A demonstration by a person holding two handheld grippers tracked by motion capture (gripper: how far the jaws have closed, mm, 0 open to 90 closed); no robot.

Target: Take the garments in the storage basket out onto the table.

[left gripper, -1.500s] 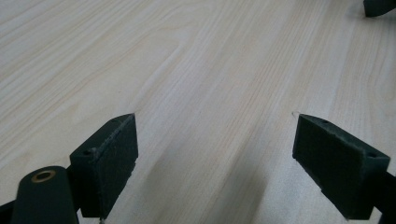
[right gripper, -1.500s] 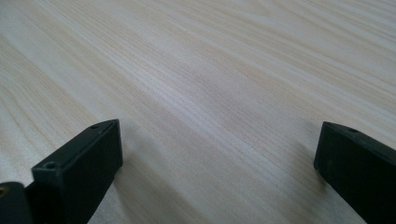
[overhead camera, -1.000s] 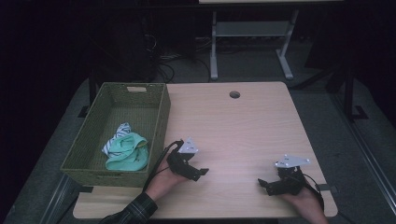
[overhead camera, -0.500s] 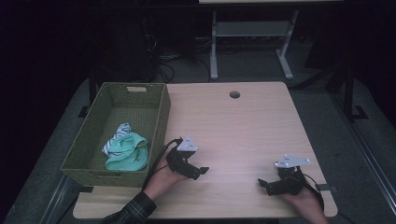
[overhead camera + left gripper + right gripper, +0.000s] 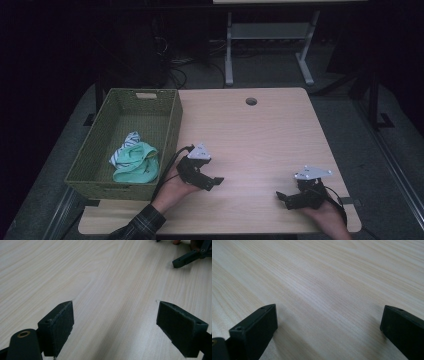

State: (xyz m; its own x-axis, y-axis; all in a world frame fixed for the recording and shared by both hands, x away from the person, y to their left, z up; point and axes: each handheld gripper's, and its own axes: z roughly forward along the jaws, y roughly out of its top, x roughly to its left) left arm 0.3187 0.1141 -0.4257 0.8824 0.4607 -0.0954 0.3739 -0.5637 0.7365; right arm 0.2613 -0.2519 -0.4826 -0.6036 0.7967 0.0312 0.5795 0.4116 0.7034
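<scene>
High view, reading left to right: lying crumpled in the near half of the woven green basket, a teal and striped cloth, bunched with no clear long axis, sitting against the basket's near right wall. Resting just right of that wall on the wooden table, the left gripper, pointing right and away from the basket, toward the table's middle. Sitting well apart near the table's right front corner, the right gripper, pointing left toward its partner.

Left gripper view: jaws standing wide apart over bare wood, pinching nothing, with a jaw tip of the right gripper showing at the upper right. Right gripper view: jaws likewise spread wide, nothing between them.

Judging from this layout: cloth lying left and slightly behind the left gripper, just over the basket wall, so clearly the nearer claw; needing to turn back toward the basket and lift over the rim before reaching down.
</scene>
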